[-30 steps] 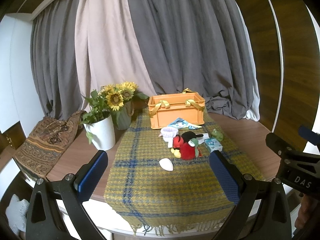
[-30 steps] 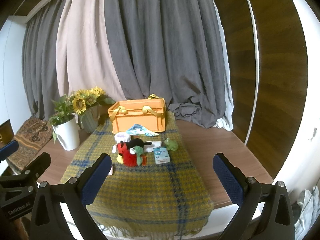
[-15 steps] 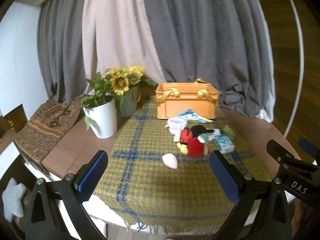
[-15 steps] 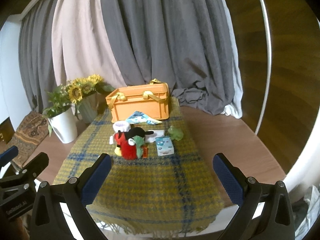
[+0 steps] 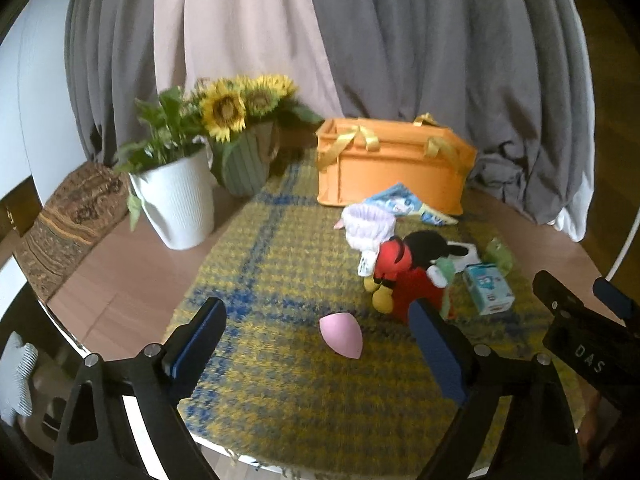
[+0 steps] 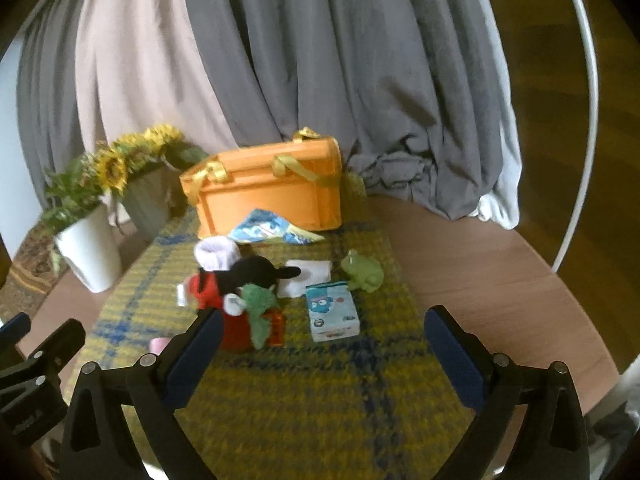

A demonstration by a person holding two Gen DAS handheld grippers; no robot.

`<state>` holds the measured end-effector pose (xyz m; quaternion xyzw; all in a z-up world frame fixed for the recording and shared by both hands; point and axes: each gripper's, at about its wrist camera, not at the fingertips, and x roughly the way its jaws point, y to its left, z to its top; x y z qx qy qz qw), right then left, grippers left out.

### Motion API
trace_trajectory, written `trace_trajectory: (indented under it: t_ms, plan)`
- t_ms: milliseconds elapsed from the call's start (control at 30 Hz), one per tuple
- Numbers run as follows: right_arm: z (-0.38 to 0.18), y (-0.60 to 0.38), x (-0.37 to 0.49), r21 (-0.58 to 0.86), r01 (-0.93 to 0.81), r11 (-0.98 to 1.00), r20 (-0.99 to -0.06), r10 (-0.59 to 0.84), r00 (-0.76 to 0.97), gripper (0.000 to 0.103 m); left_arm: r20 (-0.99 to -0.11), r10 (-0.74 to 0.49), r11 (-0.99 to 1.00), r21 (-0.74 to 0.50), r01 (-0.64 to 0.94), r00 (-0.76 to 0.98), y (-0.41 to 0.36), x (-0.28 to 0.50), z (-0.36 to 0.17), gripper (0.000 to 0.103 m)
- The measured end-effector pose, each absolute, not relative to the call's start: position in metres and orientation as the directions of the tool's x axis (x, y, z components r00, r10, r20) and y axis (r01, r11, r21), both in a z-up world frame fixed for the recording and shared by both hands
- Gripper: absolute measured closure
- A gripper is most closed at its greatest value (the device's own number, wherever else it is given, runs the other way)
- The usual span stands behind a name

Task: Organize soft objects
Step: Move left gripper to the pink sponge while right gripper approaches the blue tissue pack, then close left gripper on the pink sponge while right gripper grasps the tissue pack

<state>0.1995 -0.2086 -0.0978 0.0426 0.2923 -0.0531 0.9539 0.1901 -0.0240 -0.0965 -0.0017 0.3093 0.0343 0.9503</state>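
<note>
Pink egg sponge [image 5: 341, 335], red plush [image 5: 404, 276], upright orange basket [image 5: 390, 172]

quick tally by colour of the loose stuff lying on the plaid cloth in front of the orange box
Pink: 1, the egg-shaped sponge
White: 2, the knit hat and flat pad
Red and black: 1, the plush toy
Green: 2, the frog and small plush
Blue: 2, the tissue pack and printed cloth
Total: 8

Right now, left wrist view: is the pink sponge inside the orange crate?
No. The pink sponge lies on the plaid cloth, well in front of the orange crate.
</note>
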Motion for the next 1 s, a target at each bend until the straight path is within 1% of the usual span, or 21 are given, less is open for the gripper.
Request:
trace_trajectory:
  t_ms: [167,300,367,433,567,667,733,767,833,867,967,1000]
  plan:
    - [-0.123,-0.215,0.232,0.026,0.118,0.993,-0.606,-0.079,0.792,0.007,-0.632,0.100,0.993,0.016,-0.117,0.768,-0.032,0.214,-0.120,0.015]
    - [-0.141,-0.223,0.257,0.027,0.081,0.996,-0.643,-0.045,0.764,0.010,-0.662,0.133,0.984,0.001,-0.176,0.737,-0.037,0.228,-0.141,0.018]
    - [-0.151,-0.225,0.266,0.031,0.062,0.998,-0.659,-0.026,0.752,0.010,-0.672,0.152,0.979,0.001,-0.204,0.724,-0.038,0.234,-0.150,0.021]
    - [-0.159,-0.228,0.276,0.039,0.048,0.998,-0.683,-0.008,0.731,0.014,-0.692,0.161,0.974,-0.002,-0.226,0.704,-0.039,0.241,-0.159,0.027]
    - [-0.172,-0.231,0.291,0.041,0.040,0.998,-0.707,0.000,0.708,0.015,-0.725,0.158,0.969,-0.016,-0.245,0.670,-0.040,0.250,-0.173,0.033]
    - [-0.180,-0.231,0.301,0.036,0.027,0.999,-0.724,0.007,0.690,0.017,-0.746,0.153,0.965,-0.028,-0.259,0.648,-0.040,0.258,-0.182,0.038]
    - [-0.185,-0.231,0.305,0.037,0.022,0.999,-0.732,0.012,0.681,0.021,-0.756,0.153,0.963,-0.030,-0.267,0.637,-0.040,0.260,-0.187,0.043]
    - [-0.187,-0.232,0.306,0.039,0.020,0.999,-0.736,0.015,0.677,0.022,-0.760,0.152,0.962,-0.032,-0.270,0.632,-0.040,0.261,-0.189,0.045]
    - [-0.191,-0.231,0.309,0.049,0.012,0.999,-0.745,0.029,0.667,0.024,-0.760,0.154,0.962,-0.031,-0.271,0.631,-0.040,0.263,-0.192,0.051]
    - [-0.192,-0.231,0.310,0.048,0.009,0.999,-0.746,0.030,0.665,0.025,-0.761,0.151,0.963,-0.032,-0.269,0.631,-0.040,0.264,-0.193,0.051]
    - [-0.196,-0.229,0.313,0.042,0.003,0.999,-0.754,0.029,0.656,0.031,-0.761,0.136,0.965,-0.042,-0.257,0.635,-0.040,0.265,-0.195,0.057]
    - [-0.198,-0.230,0.314,0.045,0.001,0.999,-0.761,0.033,0.648,0.035,-0.760,0.129,0.967,-0.046,-0.251,0.637,-0.041,0.265,-0.195,0.060]
